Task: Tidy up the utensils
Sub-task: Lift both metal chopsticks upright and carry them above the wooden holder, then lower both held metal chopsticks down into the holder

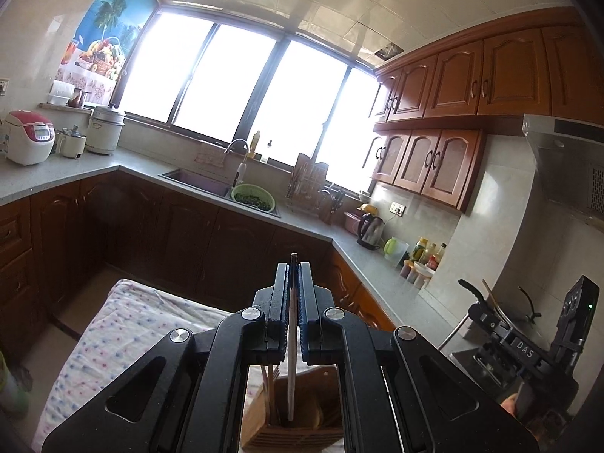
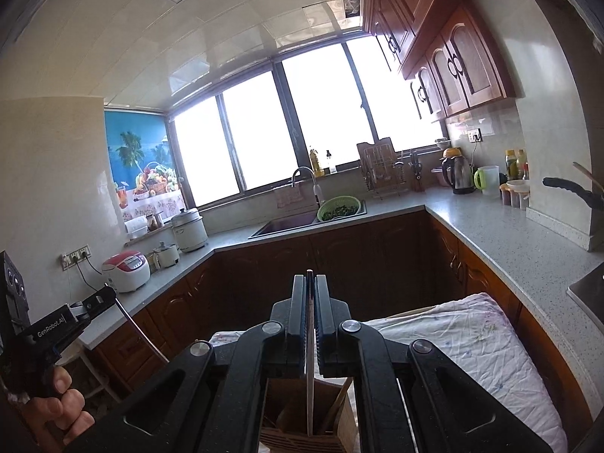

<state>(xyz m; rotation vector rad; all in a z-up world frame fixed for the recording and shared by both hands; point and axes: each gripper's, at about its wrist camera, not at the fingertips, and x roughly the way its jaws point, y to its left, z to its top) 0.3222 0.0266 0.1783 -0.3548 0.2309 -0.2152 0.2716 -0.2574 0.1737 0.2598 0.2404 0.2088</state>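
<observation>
Grippers L [image 1: 293, 270] & R [image 2: 310, 283] each clamp utensil above wooden holder [image 2: 302, 415].

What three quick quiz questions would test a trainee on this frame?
1. True or false: the left gripper is open.
2. The right gripper holds a utensil pointing down into: A rice cooker, B wooden holder, C kettle?
3. Fill in: the green colander sits at the ___.
Key: 1 false (shut); 2 B; 3 sink.
</observation>
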